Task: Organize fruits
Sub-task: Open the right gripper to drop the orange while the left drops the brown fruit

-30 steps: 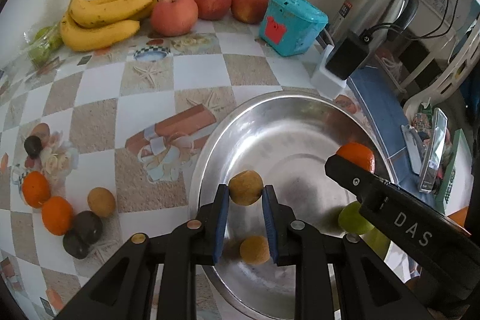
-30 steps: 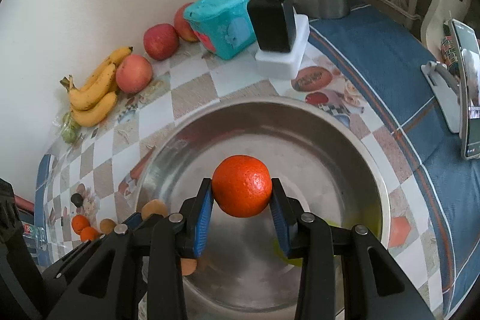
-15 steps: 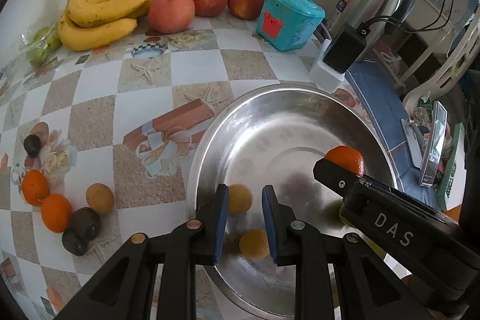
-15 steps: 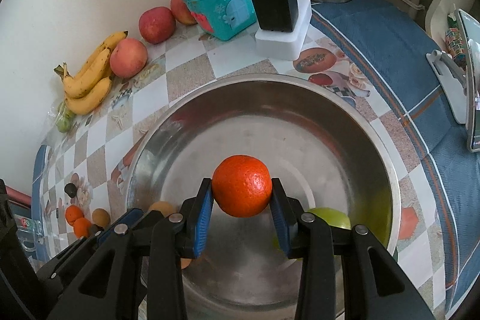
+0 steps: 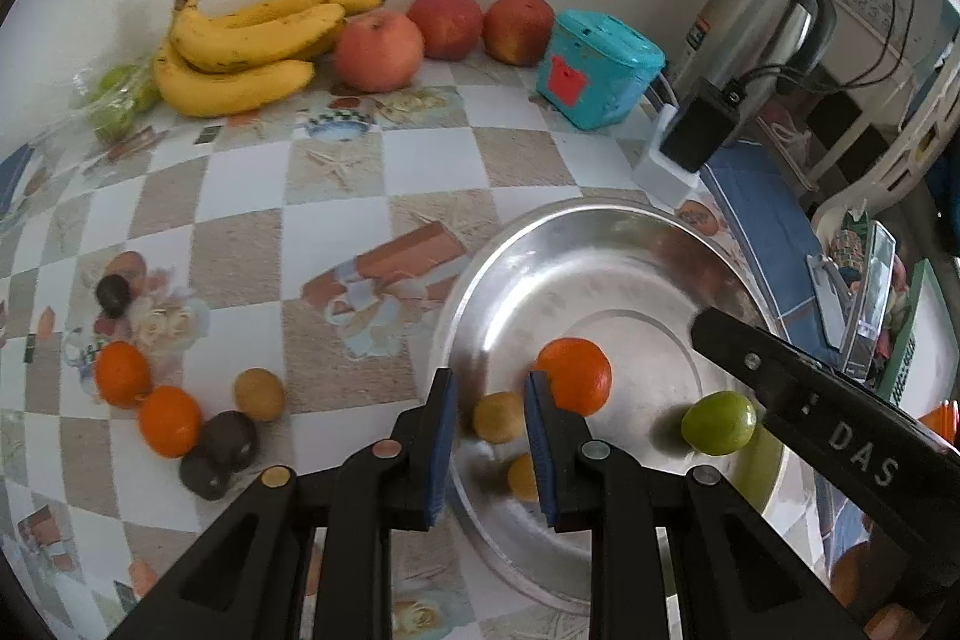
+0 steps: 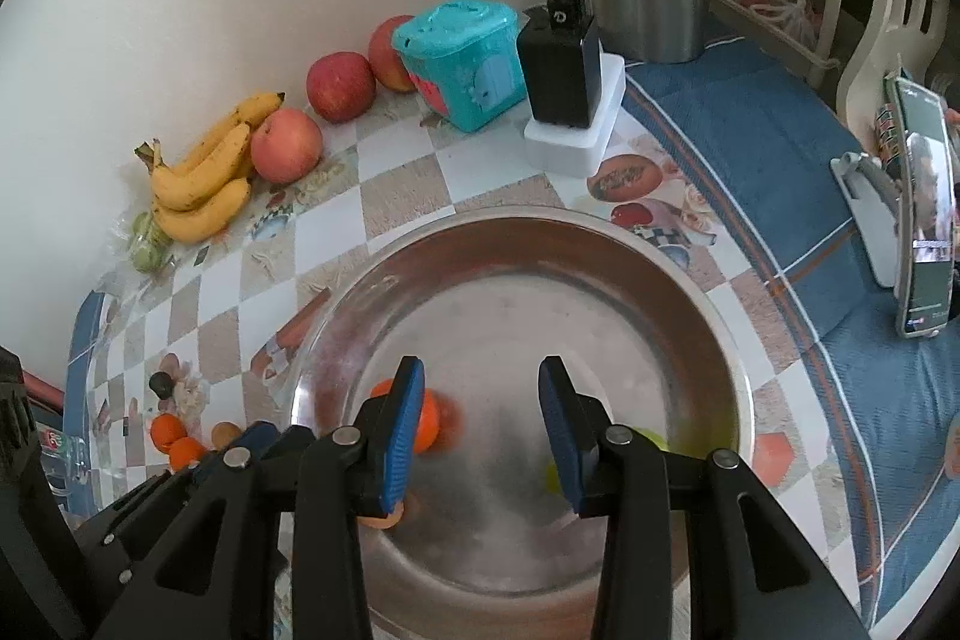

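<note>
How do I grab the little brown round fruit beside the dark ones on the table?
Grip the brown fruit across its round middle, straight down from above: it is a small ball on the table. Keep clear of its near-left side, where a dark fruit sits close.

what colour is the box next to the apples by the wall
Teal box, with a red patch on its front face; clearest in the left wrist view.

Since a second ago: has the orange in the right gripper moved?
Yes. The orange left the right gripper and now lies low on the left of the steel bowl, beside the left finger.
</note>
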`<action>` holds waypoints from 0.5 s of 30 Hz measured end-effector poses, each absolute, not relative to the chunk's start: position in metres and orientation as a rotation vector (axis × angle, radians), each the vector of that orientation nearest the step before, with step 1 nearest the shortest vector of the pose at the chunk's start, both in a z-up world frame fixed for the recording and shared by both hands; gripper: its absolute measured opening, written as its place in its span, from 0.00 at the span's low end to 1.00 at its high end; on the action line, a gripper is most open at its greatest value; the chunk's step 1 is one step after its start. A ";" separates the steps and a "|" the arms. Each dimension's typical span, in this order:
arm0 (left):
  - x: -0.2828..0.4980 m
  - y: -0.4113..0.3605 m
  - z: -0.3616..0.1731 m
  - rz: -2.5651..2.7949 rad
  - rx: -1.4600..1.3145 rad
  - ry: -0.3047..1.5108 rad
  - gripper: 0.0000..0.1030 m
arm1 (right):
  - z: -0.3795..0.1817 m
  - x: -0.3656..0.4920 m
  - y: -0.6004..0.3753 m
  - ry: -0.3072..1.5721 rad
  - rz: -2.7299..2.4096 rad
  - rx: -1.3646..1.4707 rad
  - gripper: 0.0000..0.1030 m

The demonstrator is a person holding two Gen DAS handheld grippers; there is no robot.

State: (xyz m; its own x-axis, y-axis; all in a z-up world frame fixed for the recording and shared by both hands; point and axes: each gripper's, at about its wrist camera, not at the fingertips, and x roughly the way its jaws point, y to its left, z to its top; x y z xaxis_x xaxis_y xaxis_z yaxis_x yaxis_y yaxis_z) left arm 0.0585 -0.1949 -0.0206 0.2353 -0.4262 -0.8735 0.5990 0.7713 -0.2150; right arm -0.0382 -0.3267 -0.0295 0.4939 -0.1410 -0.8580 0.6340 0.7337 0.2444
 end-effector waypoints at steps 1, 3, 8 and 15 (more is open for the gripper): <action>0.059 -0.192 -0.019 -0.699 0.175 1.131 0.25 | -0.029 -0.039 -0.326 0.950 -0.505 0.590 0.40; 0.062 -0.186 -0.017 -0.677 0.167 1.135 0.25 | -0.028 -0.041 -0.324 0.961 -0.506 0.585 0.40; 0.071 -0.167 -0.015 -0.597 0.146 1.162 0.25 | -0.026 -0.046 -0.318 0.980 -0.511 0.566 0.40; 0.079 -0.143 -0.013 -0.529 0.104 1.185 0.25 | -0.023 -0.049 -0.304 1.000 -0.497 0.536 0.39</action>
State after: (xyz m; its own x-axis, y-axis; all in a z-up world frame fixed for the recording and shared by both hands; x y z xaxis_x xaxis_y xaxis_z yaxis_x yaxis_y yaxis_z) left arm 0.0792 -0.1430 -0.0126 0.2707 -0.3382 -0.9013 0.4452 0.8741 -0.1943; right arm -0.0490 -0.3044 -0.0228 0.4525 -0.1439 -0.8801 0.6144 0.7656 0.1907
